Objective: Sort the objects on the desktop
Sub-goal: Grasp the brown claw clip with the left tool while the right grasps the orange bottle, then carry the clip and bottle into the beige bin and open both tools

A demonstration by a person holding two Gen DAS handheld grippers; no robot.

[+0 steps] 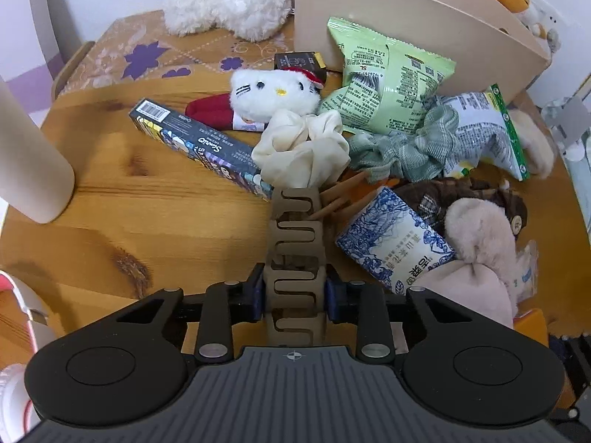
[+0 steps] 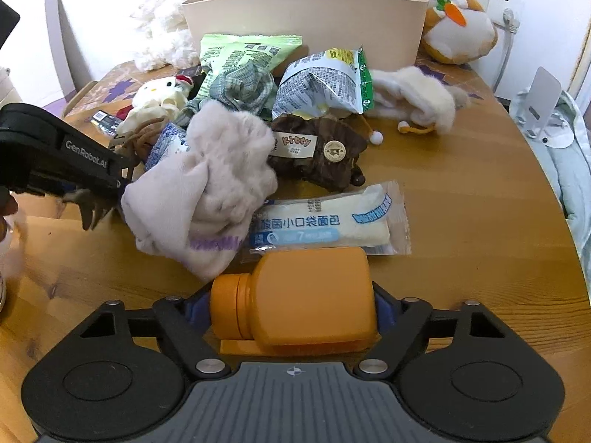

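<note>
Left wrist view: the left gripper (image 1: 295,295) stood nearly closed, its blue pads pressed on both sides of a tan hair claw clip (image 1: 295,254) with wavy interlocking teeth, which lay lengthwise between the fingers and pointed toward the pile. Just past the clip's tip sat a cream scrunchie (image 1: 303,147), touching a long dark Sanrio box (image 1: 199,144) on one side and a green plaid scrunchie (image 1: 402,140) on the other. A white cat plush (image 1: 273,90) lay behind them. Beside the clip, a blue-and-white patterned packet (image 1: 395,236) rested against a pink fuzzy cloth (image 1: 480,236). Right wrist view: the right gripper (image 2: 293,310) was set wide, its pads on either side of an orange bottle (image 2: 306,295) lying on its side, cap pointing left; the pads looked to be against the bottle's ends, though firm contact could not be told. Just beyond it lay a clear-wrapped bread packet (image 2: 332,221), then a brown plush item (image 2: 325,151) with a "Kitty" tag. Green and white snack bags (image 2: 321,85) were heaped farther back against a beige bin (image 2: 306,14). All rested on a round wooden table (image 2: 461,203) with knotty grain. A white fluffy toy (image 2: 166,18) and an orange-and-white plush (image 2: 458,26) stood by the white wall, near a wall socket (image 2: 506,3).
</note>
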